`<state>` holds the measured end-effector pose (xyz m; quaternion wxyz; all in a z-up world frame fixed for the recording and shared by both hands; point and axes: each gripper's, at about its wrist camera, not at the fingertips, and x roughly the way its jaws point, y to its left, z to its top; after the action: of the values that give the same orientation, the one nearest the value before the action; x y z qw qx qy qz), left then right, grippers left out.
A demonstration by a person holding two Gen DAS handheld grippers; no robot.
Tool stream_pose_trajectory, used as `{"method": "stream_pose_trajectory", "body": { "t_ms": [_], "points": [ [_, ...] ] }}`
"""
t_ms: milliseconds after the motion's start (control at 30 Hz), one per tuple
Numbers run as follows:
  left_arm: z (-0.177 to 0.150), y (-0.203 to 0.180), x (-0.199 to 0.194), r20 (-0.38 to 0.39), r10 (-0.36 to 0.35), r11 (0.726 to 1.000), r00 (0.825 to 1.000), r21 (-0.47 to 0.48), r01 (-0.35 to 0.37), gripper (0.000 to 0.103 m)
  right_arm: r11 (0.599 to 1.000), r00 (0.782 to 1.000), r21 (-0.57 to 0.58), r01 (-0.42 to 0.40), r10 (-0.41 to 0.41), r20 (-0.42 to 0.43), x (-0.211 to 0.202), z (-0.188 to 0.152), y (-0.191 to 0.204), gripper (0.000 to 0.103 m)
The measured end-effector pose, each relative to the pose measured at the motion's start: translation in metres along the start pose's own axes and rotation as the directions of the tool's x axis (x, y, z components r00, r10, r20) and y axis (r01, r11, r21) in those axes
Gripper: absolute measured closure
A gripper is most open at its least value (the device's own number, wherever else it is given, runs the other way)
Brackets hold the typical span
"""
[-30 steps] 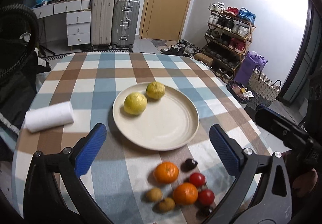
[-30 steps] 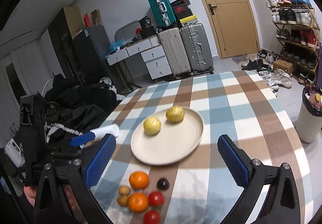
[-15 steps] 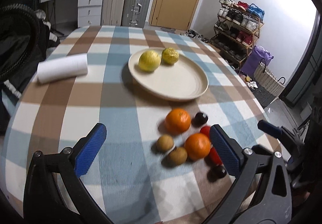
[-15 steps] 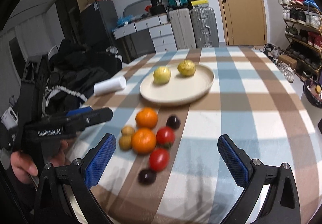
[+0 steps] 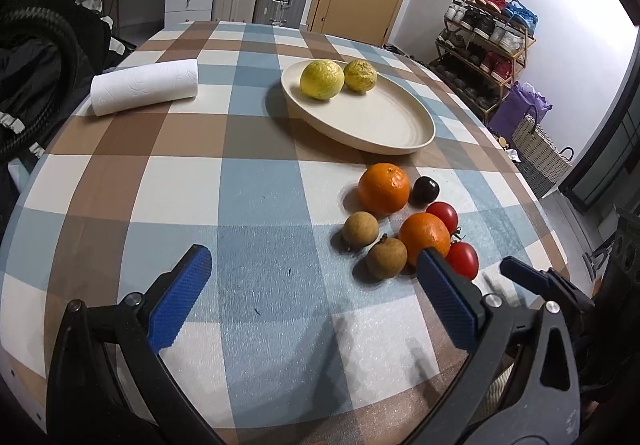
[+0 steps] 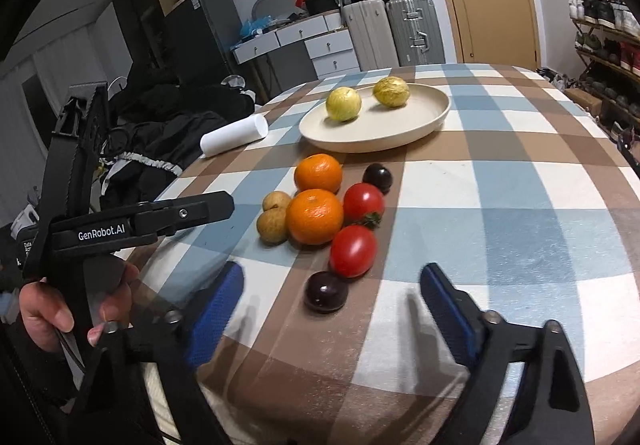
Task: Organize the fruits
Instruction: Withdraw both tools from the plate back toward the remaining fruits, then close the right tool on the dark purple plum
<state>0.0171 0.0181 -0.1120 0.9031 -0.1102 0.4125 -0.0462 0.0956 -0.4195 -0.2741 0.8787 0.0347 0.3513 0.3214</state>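
Dim indoor light, heavy fisheye warp, dark corners in both wrist views.

Strong daylight glare burns out the upper right of the left wrist view, washing the wall white. The fruits cast soft shadows on the checked surface (image 5: 248,181), falling toward the left and near side. The plate (image 5: 384,125) throws a broad shadow on its left. In the right wrist view the right claw (image 6: 332,309) looks blurred, its blue pads (image 6: 216,309) smeared and ghosted, while the fruits stay fairly sharp. Straight lines bow at the edges.

White lettering "GenRobot.AI" stands on the black plastic body of the left gripper (image 6: 208,209); nothing else reads clearly.
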Motion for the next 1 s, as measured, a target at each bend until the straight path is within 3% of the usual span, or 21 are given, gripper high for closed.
{"method": "stream_pose_trajectory", "body": {
  "t_ms": [300,433,1000],
  "points": [
    [-0.001,-0.005,0.006,-0.018,-0.009,1.0,1.0,0.015,0.009,0.001,1.0,0.999,-0.02,0.011,-0.012,-0.037,0.009,-0.004,0.006,0.062],
    [-0.001,-0.005,0.008,-0.024,-0.007,1.0,1.0,0.014,0.007,0.001,1.0,0.999,-0.022,0.017,-0.018,-0.043,0.01,-0.006,0.005,0.077],
    [0.001,-0.013,0.027,-0.048,-0.074,0.997,0.996,0.026,0.075,0.001,0.999,0.999,0.0,0.04,-0.04,0.021,-0.006,-0.009,-0.009,0.079]
  ]
}}
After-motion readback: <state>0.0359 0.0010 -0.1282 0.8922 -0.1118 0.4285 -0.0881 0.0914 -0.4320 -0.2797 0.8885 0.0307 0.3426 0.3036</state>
